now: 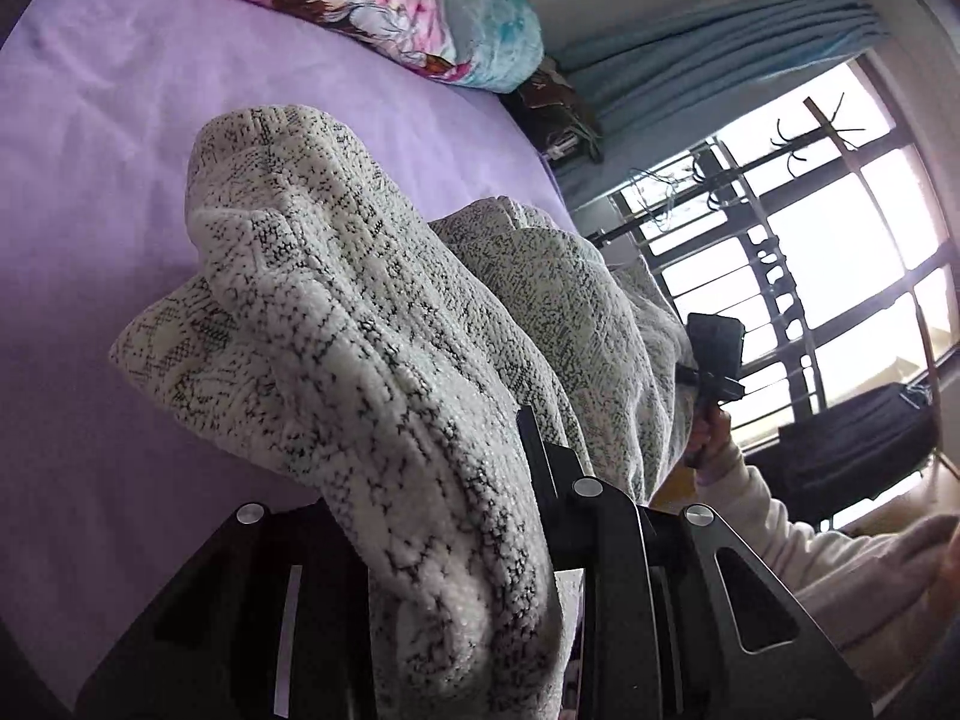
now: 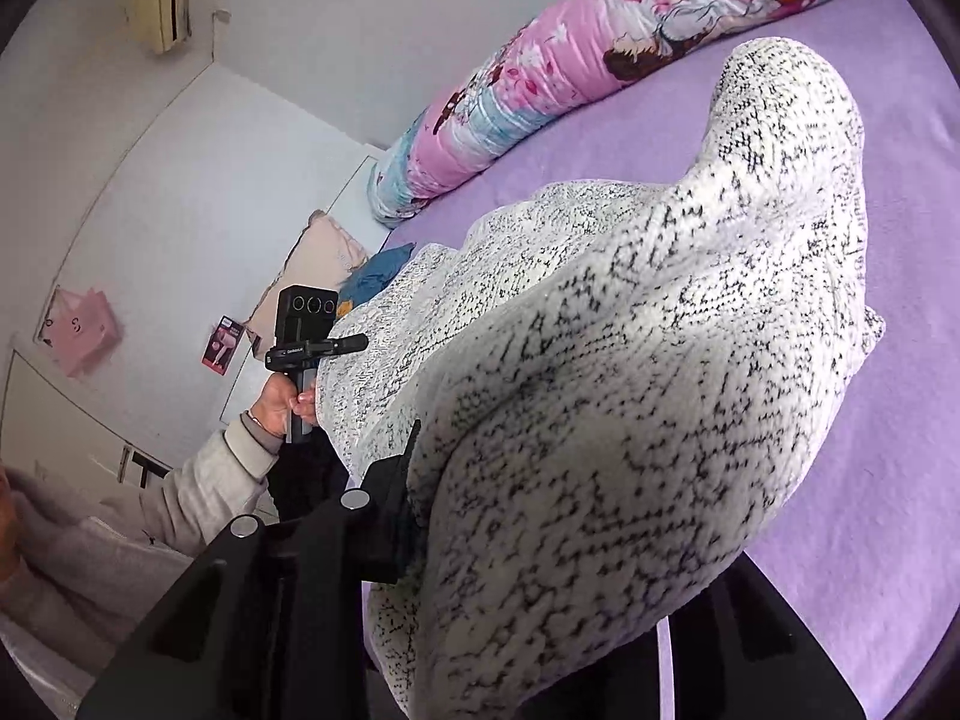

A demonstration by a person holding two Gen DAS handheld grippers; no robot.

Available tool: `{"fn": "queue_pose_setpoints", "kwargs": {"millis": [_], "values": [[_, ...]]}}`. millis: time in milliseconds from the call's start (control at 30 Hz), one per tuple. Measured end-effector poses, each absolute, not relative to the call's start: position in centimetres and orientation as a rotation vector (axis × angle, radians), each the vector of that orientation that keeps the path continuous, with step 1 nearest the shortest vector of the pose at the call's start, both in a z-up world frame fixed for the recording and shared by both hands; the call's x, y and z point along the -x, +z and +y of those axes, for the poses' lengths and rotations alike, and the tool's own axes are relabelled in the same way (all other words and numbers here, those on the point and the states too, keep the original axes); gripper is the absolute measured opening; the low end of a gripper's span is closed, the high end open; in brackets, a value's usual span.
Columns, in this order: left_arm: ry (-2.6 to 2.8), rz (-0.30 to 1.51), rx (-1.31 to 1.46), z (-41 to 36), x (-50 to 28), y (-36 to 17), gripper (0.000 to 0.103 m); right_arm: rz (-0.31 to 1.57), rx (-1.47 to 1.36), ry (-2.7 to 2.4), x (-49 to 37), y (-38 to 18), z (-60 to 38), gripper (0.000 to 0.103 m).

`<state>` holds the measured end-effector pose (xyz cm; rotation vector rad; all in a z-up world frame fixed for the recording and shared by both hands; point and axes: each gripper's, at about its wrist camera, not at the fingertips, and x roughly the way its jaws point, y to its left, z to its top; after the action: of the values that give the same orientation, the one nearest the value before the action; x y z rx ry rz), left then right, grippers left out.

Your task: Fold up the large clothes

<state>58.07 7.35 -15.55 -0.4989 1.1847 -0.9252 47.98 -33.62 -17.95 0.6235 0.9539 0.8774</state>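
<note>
Both the left claw (image 1: 456, 540) and right claw (image 2: 528, 540) are clamped on the knitted sweater (image 1: 336, 312), bunched at frame centre over the purple bed (image 1: 90, 180); keeping the held edge taut and level should help it lie flat.

A bed (image 1: 90, 120) with a smooth purple sheet carries a long pink and blue cartoon-print pillow (image 1: 384, 0) along its far edge, and the speckled white knit garment (image 1: 336, 312) partly rests on it
</note>
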Motion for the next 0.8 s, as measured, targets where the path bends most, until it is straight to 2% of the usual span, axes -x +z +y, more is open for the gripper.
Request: {"fn": "queue_pose_setpoints", "kwargs": {"millis": [267,500,667,800], "values": [[-1.087,1.192,0.413,-8.4,-58.7,-12.1,0.025,0.857,-0.657,0.718,-38.8,-14.2,-47.2,0.030],[-1.242,1.207,0.350,-26.1,-59.4,-11.2,0.025,0.791,-0.678,0.543,-31.0,-12.4,-59.4,0.030],[-1.320,1.238,0.337,-35.9,-60.4,-13.7,0.024,0.759,-0.711,0.438,-27.4,-14.1,-66.3,0.030],[-1.315,1.313,0.303,-41.2,-61.9,-19.8,0.024,0.772,-0.795,0.368,-26.0,-20.4,-69.9,0.030]]}}
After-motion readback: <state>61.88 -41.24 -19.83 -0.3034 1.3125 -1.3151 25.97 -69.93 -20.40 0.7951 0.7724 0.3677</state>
